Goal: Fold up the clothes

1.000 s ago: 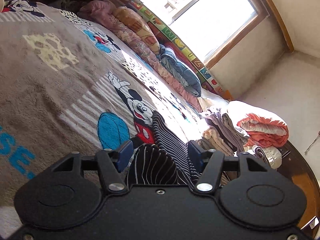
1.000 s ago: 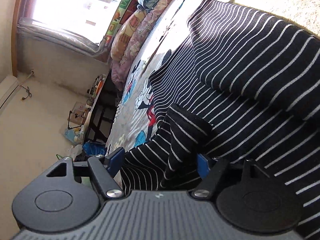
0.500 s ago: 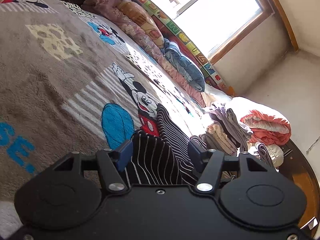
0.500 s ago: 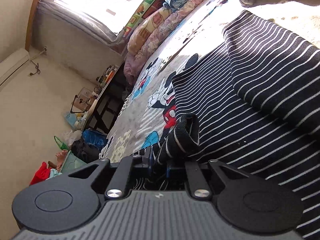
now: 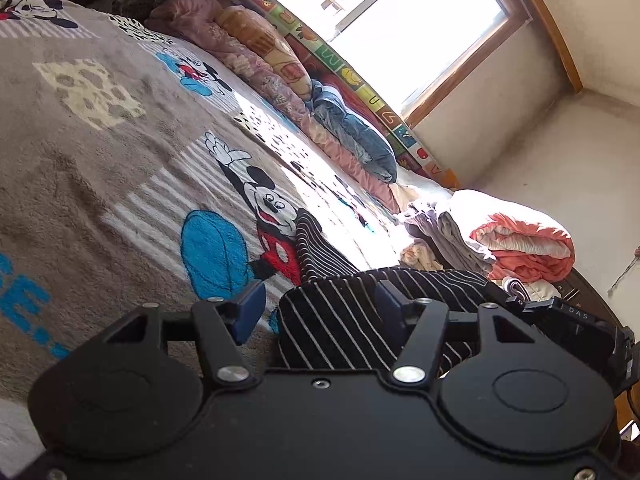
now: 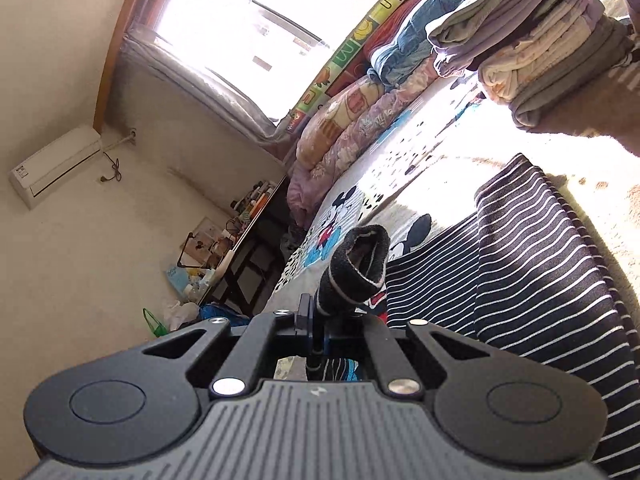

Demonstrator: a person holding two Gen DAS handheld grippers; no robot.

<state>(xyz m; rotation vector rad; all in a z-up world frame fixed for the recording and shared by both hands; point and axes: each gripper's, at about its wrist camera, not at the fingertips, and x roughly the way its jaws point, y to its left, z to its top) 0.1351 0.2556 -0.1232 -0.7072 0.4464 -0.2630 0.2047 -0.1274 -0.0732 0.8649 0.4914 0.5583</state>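
Pinching striped garment [image 6: 532, 280] cuff, right tool [image 6: 316, 334] closed, left tool [image 5: 320, 312] agape astride fabric

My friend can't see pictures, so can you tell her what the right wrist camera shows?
The right gripper is shut on a cuff of a black striped top lying on a cartoon-mouse blanket. A stack of folded clothes sits beyond it, with rolled quilts below a bright window.

The garment [image 6: 520, 264] lies on the bed [image 5: 100, 168]; folded clothes [image 6: 552, 60] are stacked beyond it, quilts [image 5: 280, 76] rolled beneath the window [image 5: 400, 28].
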